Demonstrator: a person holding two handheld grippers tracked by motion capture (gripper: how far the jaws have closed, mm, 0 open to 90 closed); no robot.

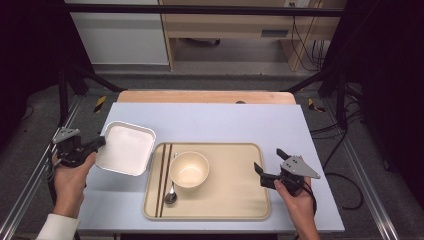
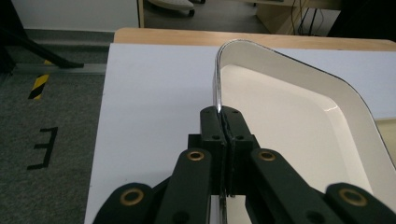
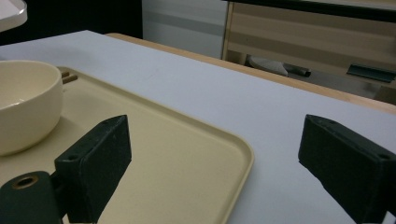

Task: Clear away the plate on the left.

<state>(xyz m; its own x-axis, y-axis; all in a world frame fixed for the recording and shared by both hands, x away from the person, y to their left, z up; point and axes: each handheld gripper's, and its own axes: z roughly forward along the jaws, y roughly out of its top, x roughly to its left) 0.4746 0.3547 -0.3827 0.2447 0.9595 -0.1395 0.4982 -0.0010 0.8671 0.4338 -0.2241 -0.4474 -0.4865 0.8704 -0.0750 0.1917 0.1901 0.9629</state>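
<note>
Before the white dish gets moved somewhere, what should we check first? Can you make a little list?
1. Left claw pinches the rim of the white dish: ok.
2. Dish level, not tipping: cannot tell.
3. Free space on the tray right of the bowl: ok.
4. Chopsticks and spoon lie left of the bowl, out of that space: ok.
5. Right claw open and holding nothing: ok.
6. Right claw sits over the tray's right edge, maybe in the way: not ok.

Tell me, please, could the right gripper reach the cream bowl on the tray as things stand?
Probably yes. The right gripper hangs open over the tray's right end, and bare tray lies between it and the bowl. The spoon and chopsticks lie on the bowl's far side from it.
</note>
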